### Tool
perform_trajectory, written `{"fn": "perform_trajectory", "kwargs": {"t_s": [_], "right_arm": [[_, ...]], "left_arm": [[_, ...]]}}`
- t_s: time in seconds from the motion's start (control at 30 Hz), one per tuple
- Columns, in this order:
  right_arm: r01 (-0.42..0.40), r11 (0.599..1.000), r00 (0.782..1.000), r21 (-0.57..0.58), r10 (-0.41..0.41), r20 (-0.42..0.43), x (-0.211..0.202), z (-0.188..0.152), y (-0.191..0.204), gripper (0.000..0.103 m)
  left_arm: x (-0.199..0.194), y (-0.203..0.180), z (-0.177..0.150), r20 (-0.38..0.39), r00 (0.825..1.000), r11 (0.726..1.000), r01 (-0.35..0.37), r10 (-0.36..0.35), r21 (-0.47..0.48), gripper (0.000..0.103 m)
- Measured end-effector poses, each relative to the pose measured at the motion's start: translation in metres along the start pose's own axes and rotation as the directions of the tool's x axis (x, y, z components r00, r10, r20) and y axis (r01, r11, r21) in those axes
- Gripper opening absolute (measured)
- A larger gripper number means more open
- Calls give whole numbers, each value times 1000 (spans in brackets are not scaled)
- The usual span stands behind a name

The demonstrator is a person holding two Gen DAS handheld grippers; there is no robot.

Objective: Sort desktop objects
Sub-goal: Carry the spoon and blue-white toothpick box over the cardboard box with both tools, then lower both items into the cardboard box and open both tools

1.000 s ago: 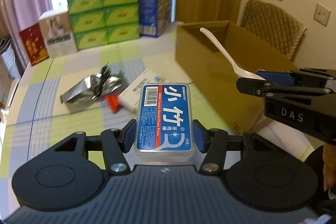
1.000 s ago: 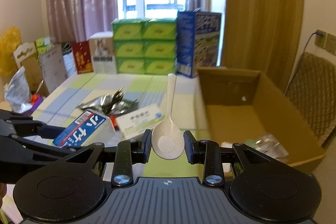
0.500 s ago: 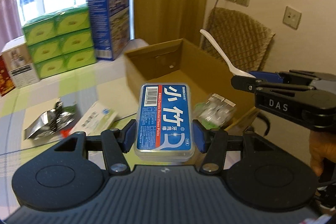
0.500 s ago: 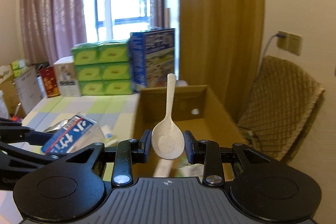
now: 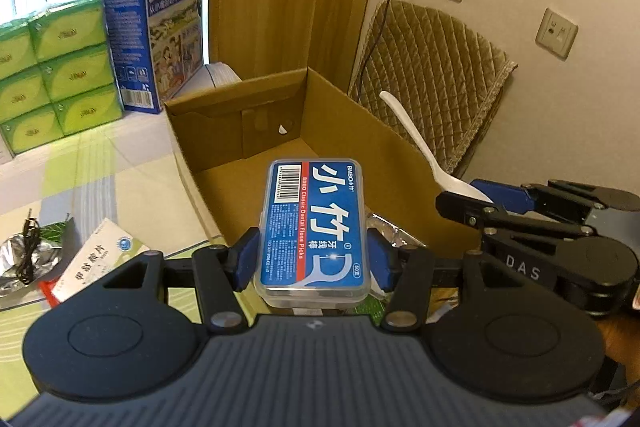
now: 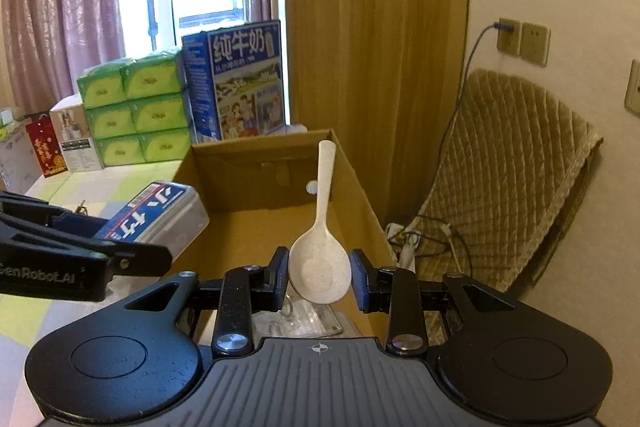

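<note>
Left wrist view: I'm holding my left gripper (image 5: 313,259) over the cardboard box (image 5: 360,131), pads clamped on the floss pick case (image 5: 314,227), labelled "BMBO" and "Classic Dental Floss Picks". My right gripper (image 6: 319,277) is pinching the pale spoon (image 6: 320,263) by its bowl, handle pointing forward over the same box. Clear packets (image 6: 308,321) are already lying inside, so I'd judge sorting partway done. Neither item is released yet, and a white medicine box (image 5: 94,267) and foil pouch (image 5: 24,263) are waiting on the table (image 5: 100,163). "DAS" and "GenRobot.AI" are showing on the gripper bodies.
</note>
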State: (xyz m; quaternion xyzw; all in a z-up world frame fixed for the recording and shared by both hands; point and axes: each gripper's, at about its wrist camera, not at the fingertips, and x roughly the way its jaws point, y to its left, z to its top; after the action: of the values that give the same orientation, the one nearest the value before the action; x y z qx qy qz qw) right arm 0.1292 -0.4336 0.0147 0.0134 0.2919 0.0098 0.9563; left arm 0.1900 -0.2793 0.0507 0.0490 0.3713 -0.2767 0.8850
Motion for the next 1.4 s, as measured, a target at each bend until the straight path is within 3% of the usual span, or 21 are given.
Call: {"fn": "perform_trajectory", "kwargs": {"t_s": [0.27,0.7,0.93,0.97,1.03,1.23,1.4], "right_arm": [[1,1000,1000,9,-1,-26,13,-6,-6,29],[-42,999,999,-9,42,-25,18,-1,18,29],[-111,994,994,-10,111,-3,26,7,32,30],[-112,994,994,-11,112,0,26,7,34,32],[-109,994,994,-10,109,9,24,5,34,45],[-105,994,995,24,104,2,10,-4,29,50],[-116,992,993,57,116,9,-8,-10,32,62]], "left_arm": [[26,3,-10,-25,1000,1000,-4,4,-10,52],[-17,28,-19,33,998,997,-50,52,-61,56],[-27,42,-31,27,996,992,-79,82,-97,56],[-27,44,-33,23,996,991,-85,87,-100,56],[-30,48,-39,17,996,990,-90,92,-111,56],[-45,57,-56,20,994,985,-106,110,-134,57],[-62,65,-77,16,992,978,-120,125,-172,60]]}}
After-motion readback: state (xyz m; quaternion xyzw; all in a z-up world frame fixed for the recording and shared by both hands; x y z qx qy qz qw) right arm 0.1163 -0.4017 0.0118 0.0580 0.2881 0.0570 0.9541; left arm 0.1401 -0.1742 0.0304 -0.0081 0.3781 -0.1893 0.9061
